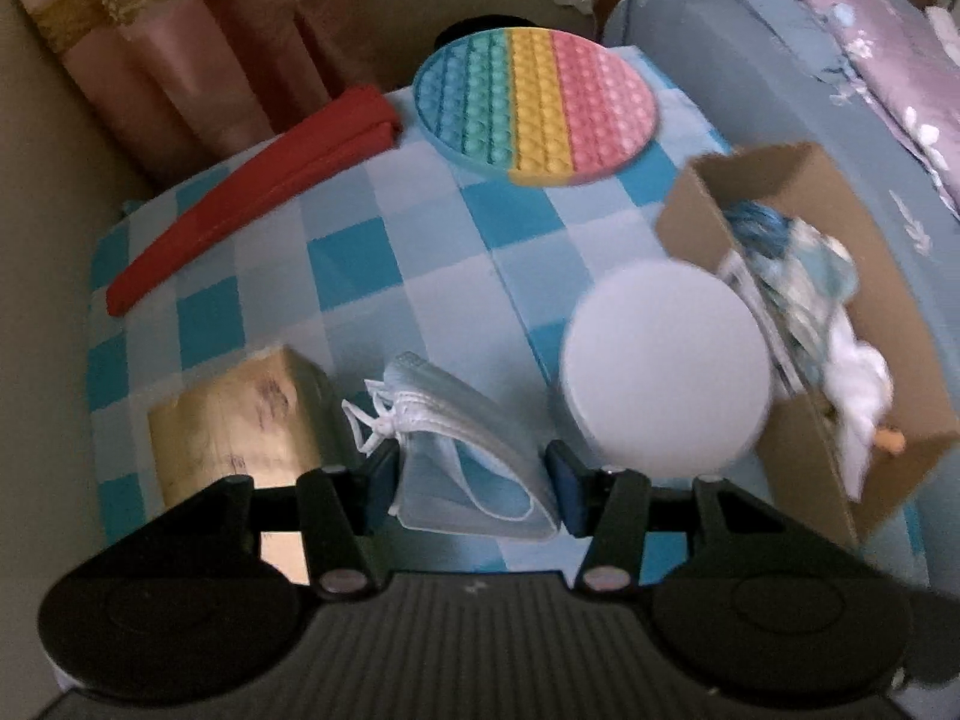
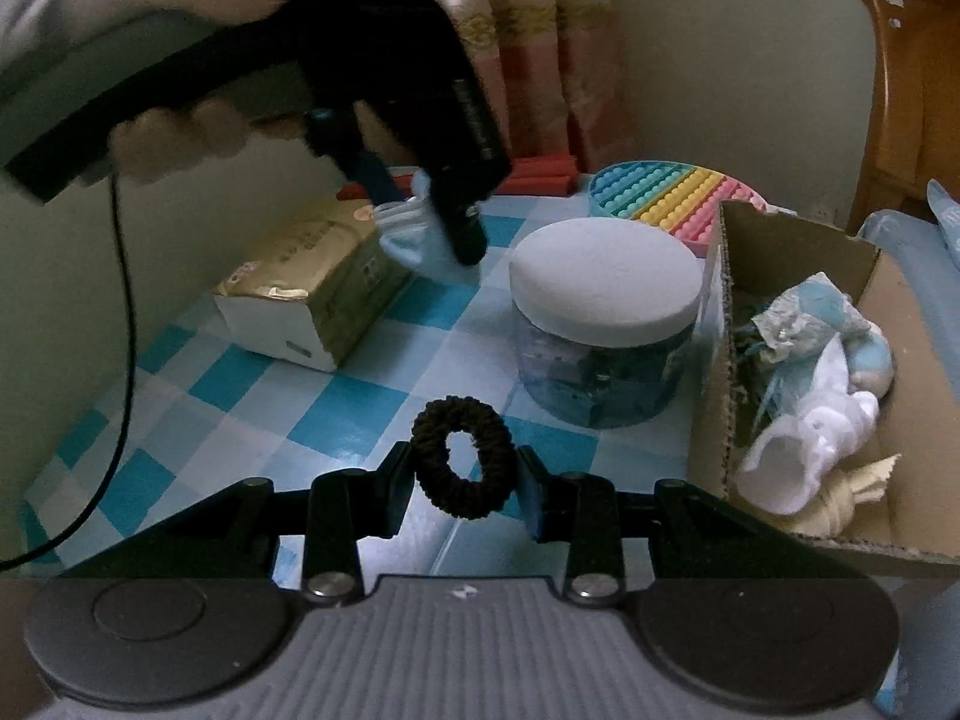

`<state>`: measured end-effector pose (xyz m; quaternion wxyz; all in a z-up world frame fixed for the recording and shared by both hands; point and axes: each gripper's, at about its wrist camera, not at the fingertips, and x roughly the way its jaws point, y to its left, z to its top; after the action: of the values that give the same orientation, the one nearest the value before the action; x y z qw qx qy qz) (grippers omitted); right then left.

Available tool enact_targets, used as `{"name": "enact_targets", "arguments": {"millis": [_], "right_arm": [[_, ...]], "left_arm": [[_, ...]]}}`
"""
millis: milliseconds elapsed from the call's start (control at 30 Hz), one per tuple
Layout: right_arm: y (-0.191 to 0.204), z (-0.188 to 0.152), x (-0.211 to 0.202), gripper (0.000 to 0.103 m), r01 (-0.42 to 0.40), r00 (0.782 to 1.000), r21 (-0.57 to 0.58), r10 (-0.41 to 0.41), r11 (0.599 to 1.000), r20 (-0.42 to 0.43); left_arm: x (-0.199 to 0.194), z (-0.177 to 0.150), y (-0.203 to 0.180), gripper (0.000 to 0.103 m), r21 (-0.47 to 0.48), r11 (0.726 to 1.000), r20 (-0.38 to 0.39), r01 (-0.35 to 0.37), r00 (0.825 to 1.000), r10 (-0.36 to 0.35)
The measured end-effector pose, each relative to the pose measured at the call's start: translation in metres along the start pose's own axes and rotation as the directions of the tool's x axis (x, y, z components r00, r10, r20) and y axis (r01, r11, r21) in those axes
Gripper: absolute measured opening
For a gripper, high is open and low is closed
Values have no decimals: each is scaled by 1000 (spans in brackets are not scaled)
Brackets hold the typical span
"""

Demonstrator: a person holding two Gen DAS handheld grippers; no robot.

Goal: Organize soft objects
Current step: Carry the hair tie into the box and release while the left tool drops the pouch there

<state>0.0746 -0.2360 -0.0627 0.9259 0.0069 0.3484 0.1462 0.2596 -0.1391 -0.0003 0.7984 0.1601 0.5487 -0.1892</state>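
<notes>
Face masks [image 1: 462,468] sit pinched in the left hand-held gripper [image 1: 471,483], lifted, it seems, off the checked tabletop [image 1: 420,240]; the right hand-held gripper [image 2: 465,489] clamps a black hair tie [image 2: 462,456], both likely bound for the cardboard box [image 2: 720,360] at the tabletop's right edge

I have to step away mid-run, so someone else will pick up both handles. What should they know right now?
Left claw: shut on the stack of blue face masks, held above the checkered table beside the gold tissue pack.
Right claw: shut on the black scrunchie, held near the table's front edge.
Cardboard box, right of the lidded jar, already holds several soft items, including a white one.
Left to do: drop masks and scrunchie into the box. The red cloth still lies at the back; perhaps it goes in too.
</notes>
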Motion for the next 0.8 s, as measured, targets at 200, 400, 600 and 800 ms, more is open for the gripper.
{"name": "enact_targets", "arguments": {"millis": [200, 400, 600, 800], "right_arm": [[0, -2, -14, 41, 3, 1000, -6, -3, 1000, 1], [-3, -3, -34, 41, 7, 1000, -8, -7, 1000, 12], [-13, -4, -60, 41, 68, 997, -37, -67, 997, 32], [-51, 5, -85, 41, 206, 976, -6, -204, 979, 79]], "left_arm": [[-13, -36, -10, 52, 4, 1000, 3, 21, 1000, -21], [-14, -69, -26, 52, 20, 999, -18, 42, 999, -42], [-27, -85, -49, 52, 68, 993, -4, 92, 996, -92], [-46, -73, -76, 52, 129, 983, 45, 132, 989, -138]]}}
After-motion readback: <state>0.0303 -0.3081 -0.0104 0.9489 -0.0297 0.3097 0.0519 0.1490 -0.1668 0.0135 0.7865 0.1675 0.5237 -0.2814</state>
